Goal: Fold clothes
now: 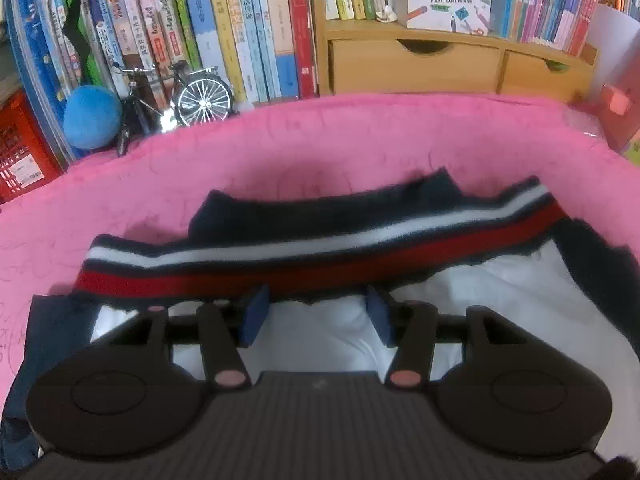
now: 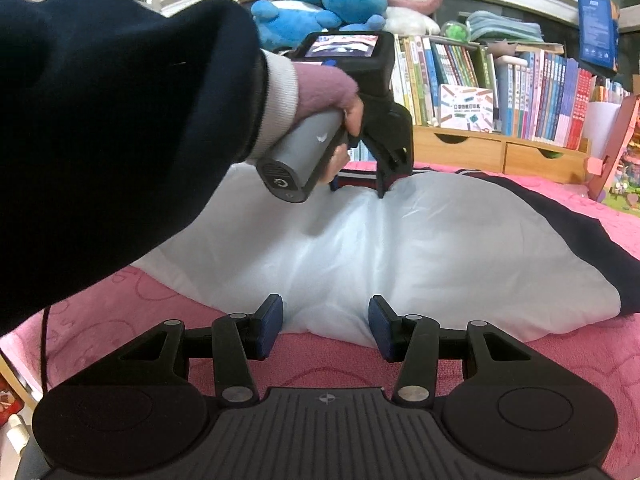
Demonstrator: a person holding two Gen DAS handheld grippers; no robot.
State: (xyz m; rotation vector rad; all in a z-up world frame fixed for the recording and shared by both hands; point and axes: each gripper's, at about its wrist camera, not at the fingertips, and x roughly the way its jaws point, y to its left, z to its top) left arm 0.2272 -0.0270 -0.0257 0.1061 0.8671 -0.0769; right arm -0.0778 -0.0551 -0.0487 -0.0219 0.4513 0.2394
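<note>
Nearest the right tongs (image 2: 325,326), the white lining of the garment (image 2: 400,248) ends in a rounded lower edge lying just ahead of the two blue pads; the tongs stand spread, nothing between them, hovering above the pink blanket (image 2: 560,360) that covers the surface. From there the garment runs away from this hand, its navy outer cloth showing along the right side.

At the garment's far end the person's left hand (image 2: 348,120) holds the left tongs (image 1: 316,316) tilted down over the lining. Its pads are also spread, gripping nothing, and the striped ribbed band (image 1: 320,256) of red, white and navy lies directly in front of them, its long axis running crosswise to the way the tongs point.

So the band is the left hand's to take, judging by nearness, and the near white edge the right's. Beyond stands a shelf of books (image 1: 260,32).
</note>
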